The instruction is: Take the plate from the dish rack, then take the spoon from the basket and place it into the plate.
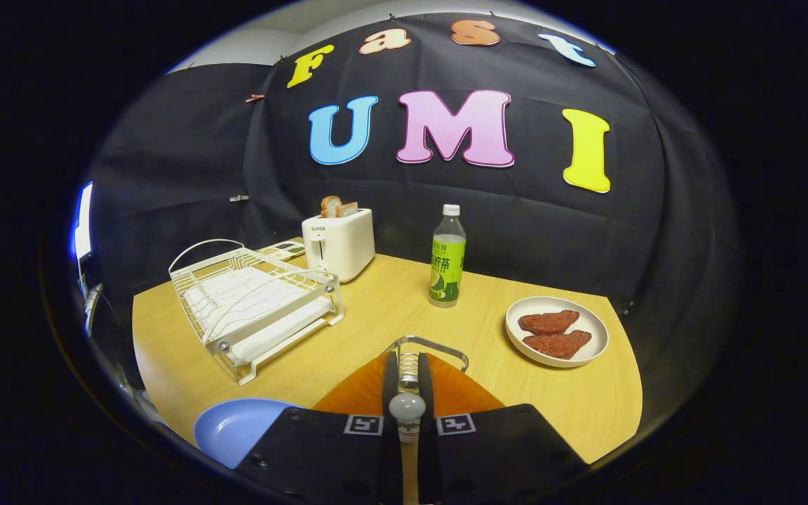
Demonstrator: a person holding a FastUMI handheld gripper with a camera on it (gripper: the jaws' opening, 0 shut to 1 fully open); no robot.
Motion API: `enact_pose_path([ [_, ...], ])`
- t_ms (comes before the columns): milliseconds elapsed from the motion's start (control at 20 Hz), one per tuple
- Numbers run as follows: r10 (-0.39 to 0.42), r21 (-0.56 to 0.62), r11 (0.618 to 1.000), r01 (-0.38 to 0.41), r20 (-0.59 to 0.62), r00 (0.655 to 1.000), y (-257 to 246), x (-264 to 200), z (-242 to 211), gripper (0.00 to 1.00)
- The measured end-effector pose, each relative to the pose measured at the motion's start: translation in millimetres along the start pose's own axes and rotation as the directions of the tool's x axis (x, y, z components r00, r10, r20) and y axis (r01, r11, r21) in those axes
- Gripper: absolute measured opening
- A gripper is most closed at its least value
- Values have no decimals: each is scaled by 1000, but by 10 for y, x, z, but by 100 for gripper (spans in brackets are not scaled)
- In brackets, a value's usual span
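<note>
Even, fairly bright light falls from above on the counter (pixel 390 308), with soft, short shadows under the dish rack (pixel 253 305), the toaster (pixel 339 243) and the bottle (pixel 447 256). A cold bluish-white glow burns out at a screen-like strip (pixel 83 221) beside the rack. The cloth wall stays dim and matte. Fisheye bending curves the counter's edges and stretches things toward the rim, where brightness fades. The fingers (pixel 407 421) pressed on the spoon (pixel 407 403) are close and slightly soft; a small highlight sits on its rounded end

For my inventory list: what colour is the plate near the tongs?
Light blue plate, clearest in the gripper view.
</note>
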State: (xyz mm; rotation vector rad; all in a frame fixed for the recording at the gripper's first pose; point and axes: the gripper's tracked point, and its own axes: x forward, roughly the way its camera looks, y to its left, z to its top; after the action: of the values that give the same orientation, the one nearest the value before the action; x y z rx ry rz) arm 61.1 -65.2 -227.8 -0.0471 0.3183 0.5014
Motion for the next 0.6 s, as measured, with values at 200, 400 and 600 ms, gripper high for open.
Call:
enact_pose_path([
  [200, 15, 3, 1000, -15, 17, 1000, 40, -152, 259, 13],
  [400, 31, 4, 999, -32, 61, 998, 83, -407, 636, 13],
  [600, 95, -3, 995, -95, 103, 990, 284, -700, 955, 12],
])
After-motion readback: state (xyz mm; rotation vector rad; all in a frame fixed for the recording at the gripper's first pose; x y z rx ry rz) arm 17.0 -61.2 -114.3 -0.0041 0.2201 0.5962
